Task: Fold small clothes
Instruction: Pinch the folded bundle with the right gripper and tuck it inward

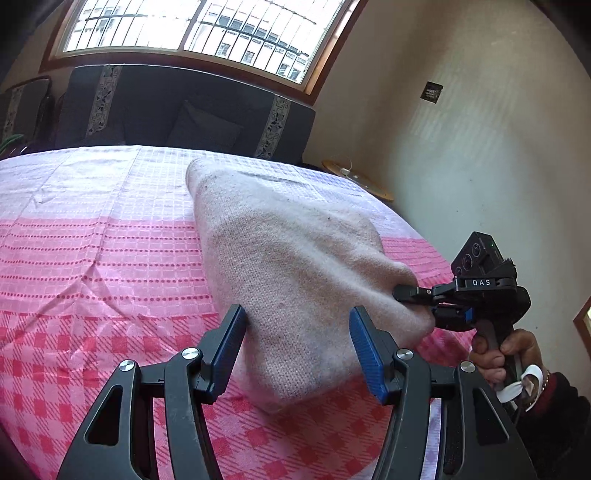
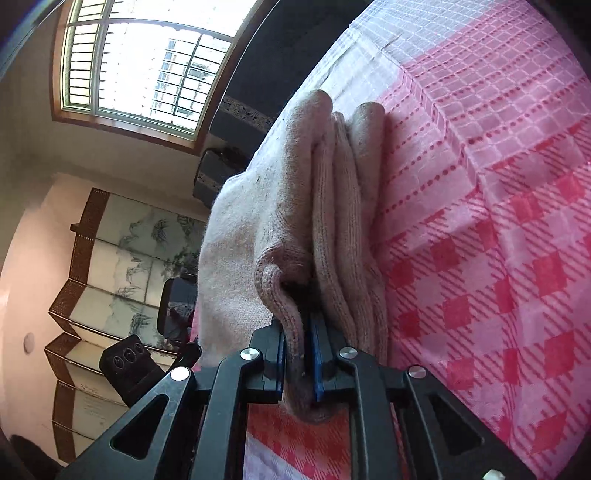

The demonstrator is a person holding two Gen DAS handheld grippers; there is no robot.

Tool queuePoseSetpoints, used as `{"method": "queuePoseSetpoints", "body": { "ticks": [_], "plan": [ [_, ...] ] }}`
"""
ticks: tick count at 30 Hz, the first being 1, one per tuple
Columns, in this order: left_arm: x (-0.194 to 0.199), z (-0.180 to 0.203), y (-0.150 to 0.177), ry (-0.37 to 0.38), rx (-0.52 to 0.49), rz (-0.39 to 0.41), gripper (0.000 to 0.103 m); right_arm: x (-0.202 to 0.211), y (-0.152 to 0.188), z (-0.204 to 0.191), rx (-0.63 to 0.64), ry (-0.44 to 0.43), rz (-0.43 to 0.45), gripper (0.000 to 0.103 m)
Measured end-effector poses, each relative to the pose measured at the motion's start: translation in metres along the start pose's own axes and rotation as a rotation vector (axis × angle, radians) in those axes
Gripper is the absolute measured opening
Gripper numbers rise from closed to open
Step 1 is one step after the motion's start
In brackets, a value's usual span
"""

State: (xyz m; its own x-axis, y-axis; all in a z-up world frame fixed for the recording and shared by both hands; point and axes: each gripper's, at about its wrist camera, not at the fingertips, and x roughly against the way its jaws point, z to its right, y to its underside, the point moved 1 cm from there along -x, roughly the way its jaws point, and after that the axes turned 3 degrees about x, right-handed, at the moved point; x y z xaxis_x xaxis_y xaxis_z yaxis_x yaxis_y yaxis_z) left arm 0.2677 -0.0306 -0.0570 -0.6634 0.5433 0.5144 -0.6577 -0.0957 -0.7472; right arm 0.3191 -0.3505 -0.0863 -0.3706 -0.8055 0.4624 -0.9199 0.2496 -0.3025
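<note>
A pale pink knitted garment [image 1: 295, 258] lies partly lifted over the pink checked bedspread [image 1: 110, 258]. My left gripper [image 1: 297, 339] is open, its blue pads either side of the garment's near end without closing on it. My right gripper [image 1: 406, 293] comes in from the right and is shut on the garment's right edge. In the right wrist view the right gripper [image 2: 298, 354] pinches a ribbed edge of the garment [image 2: 280, 206], whose folded layers hang bunched above the bedspread [image 2: 498, 221].
A dark sofa [image 1: 184, 110] stands behind the bed under a barred window [image 1: 192, 26]. A round wooden stool [image 1: 354, 177] sits at the far right by the wall. A folding screen [image 2: 110, 258] stands in the right wrist view.
</note>
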Motion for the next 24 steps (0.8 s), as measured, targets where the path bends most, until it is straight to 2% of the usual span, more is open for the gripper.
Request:
{"method": "queuePoseSetpoints", "body": {
  "ticks": [2, 4, 5, 7, 8, 10, 15, 20, 24],
  "plan": [
    [-0.001, 0.007, -0.004, 0.012, -0.015, 0.004, 0.059, 0.003, -0.008, -0.006, 0.019, -0.012, 0.001, 0.030],
    [-0.009, 0.009, -0.006, 0.020, -0.022, -0.018, 0.059, 0.003, -0.016, -0.011, 0.025, -0.049, -0.001, 0.065],
    [-0.012, 0.009, -0.005, 0.020, -0.025, -0.031, 0.059, 0.001, -0.018, -0.014, 0.029, -0.064, -0.004, 0.067],
    [-0.018, 0.010, -0.002, 0.011, -0.039, -0.048, 0.059, -0.002, -0.027, -0.017, 0.033, -0.051, 0.001, 0.065],
    [-0.019, 0.011, 0.000, 0.007, -0.047, -0.051, 0.059, -0.004, -0.031, -0.017, 0.029, -0.035, 0.015, 0.061],
    [-0.019, 0.013, 0.002, 0.004, -0.056, -0.053, 0.059, -0.011, -0.037, -0.011, 0.009, 0.005, 0.015, 0.015],
    [-0.022, 0.009, 0.005, 0.023, -0.042, -0.068, 0.059, -0.003, -0.031, 0.002, 0.049, 0.116, 0.083, 0.011],
    [-0.023, 0.014, 0.007, -0.011, -0.072, -0.070, 0.059, 0.001, -0.021, 0.006, 0.083, 0.113, 0.094, 0.011],
    [-0.024, 0.016, 0.008, -0.030, -0.064, -0.070, 0.059, 0.002, -0.023, -0.011, 0.140, 0.145, 0.078, 0.020]
  ]
}}
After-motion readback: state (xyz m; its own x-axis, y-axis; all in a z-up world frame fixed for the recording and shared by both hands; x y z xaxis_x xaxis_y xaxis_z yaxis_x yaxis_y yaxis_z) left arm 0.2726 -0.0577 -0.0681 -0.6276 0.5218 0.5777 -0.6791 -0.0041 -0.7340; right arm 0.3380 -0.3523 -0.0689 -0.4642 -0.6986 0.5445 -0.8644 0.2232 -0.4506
